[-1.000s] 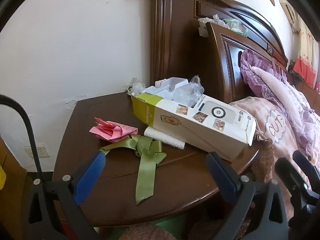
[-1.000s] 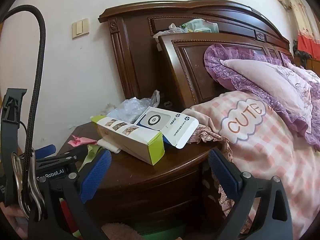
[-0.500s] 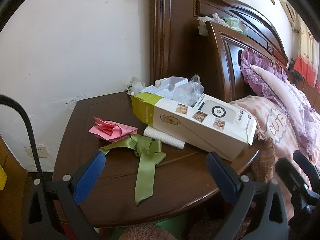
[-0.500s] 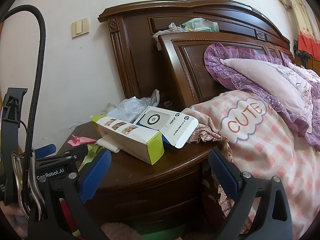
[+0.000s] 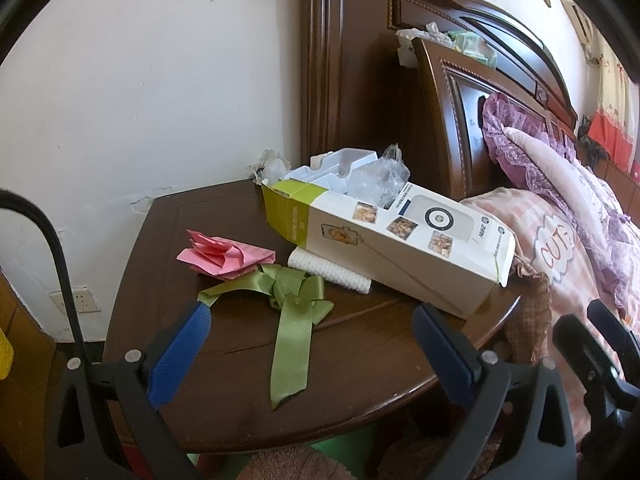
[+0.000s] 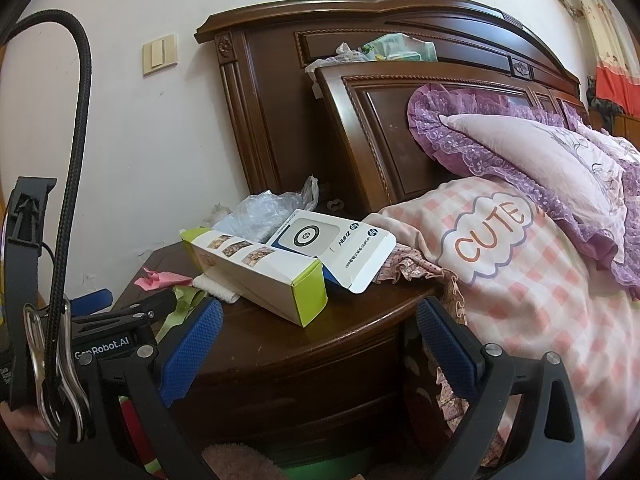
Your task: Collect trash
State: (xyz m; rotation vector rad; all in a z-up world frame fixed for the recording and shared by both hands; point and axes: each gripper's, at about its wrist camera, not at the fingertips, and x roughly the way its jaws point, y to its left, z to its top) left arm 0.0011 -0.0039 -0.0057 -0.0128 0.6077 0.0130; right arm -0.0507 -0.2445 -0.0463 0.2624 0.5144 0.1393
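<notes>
**Trash on the nightstand lies ahead of both open grippers, ribbon nearest the left**

Trash is scattered over the dark wooden tabletop [image 5: 224, 364] of a nightstand beside the bed [image 6: 532, 280]: a green ribbon bow [image 5: 294, 300], a crumpled pink paper [image 5: 224, 256], a folded white pad [image 5: 328, 270], a long white-and-green carton [image 5: 384, 256] and, behind it, a clear plastic bag [image 5: 380, 178] with a white moulded tray [image 5: 336, 164].

The left gripper [image 5: 310, 350] hovers over the near edge of the tabletop, its jaws spread wide and holding nothing. The ribbon bow sits straight ahead, between the two blue pads [image 5: 180, 354], and its long tail runs toward the camera — roughly along the line of approach, so the jaws would close across the tail's width rather than along it. The pink paper lies just beyond the bow, to the left; the pad is tucked under the carton's near side.

The right gripper [image 6: 316, 346] is lower and further back, off the front edge of the nightstand, jaws likewise wide apart and empty. From there the carton [image 6: 260, 272] is the closest piece, its green end pointing toward the jaws and its long axis running away to the left.

By my reading the left gripper is better placed for the ribbon, the right for the carton — nothing is gripped yet. No bin shows clearly in either view.
</notes>
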